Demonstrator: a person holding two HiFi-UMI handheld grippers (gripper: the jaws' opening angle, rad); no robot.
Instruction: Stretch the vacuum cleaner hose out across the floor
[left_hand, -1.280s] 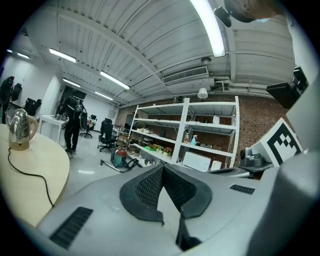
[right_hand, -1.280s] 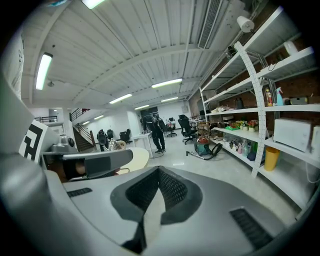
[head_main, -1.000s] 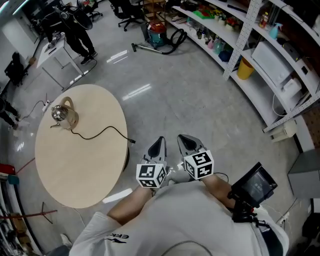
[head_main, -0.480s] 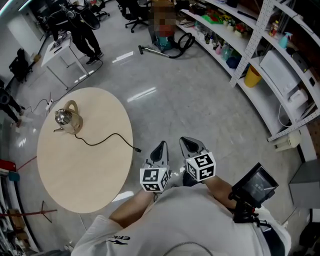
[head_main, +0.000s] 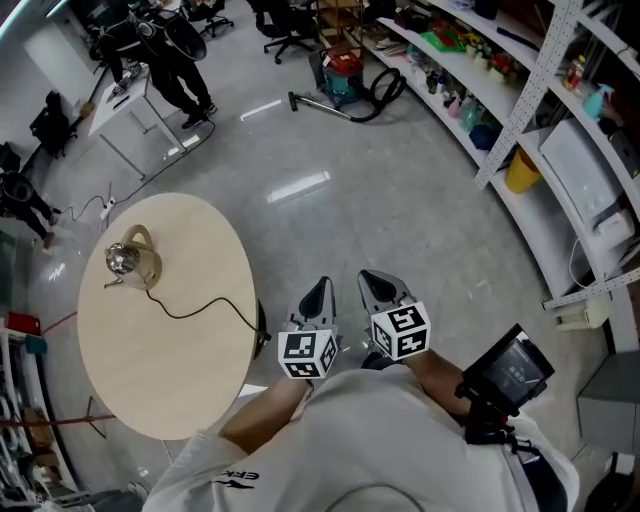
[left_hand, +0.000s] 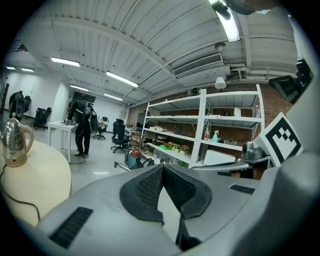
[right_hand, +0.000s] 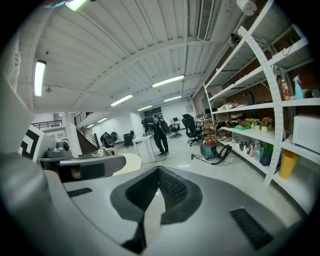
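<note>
Two claws are showing in the head view, the left claw (head_main: 318, 292) and the right claw (head_main: 376, 285), both clenched on nothing, well apart from the vacuum (head_main: 343, 68) across the floor. The hose (head_main: 385, 92) is lying curled just beside the vacuum, and the wand (head_main: 318, 106) is lying on the vacuum's other side. The desk (head_main: 180, 370) is standing well short of the vacuum. Print on the shirt (head_main: 360, 440) is too small to read.

In the left gripper view, the claw's pads are pressing together, with the vacuum (left_hand: 134, 160) far beyond.

In the right gripper view, the hose (right_hand: 223, 151) is looping beside the vacuum (right_hand: 209, 147).

The step is probably calling for nearing the vacuum, opening one claw and pulling the hose low and steadily.
</note>
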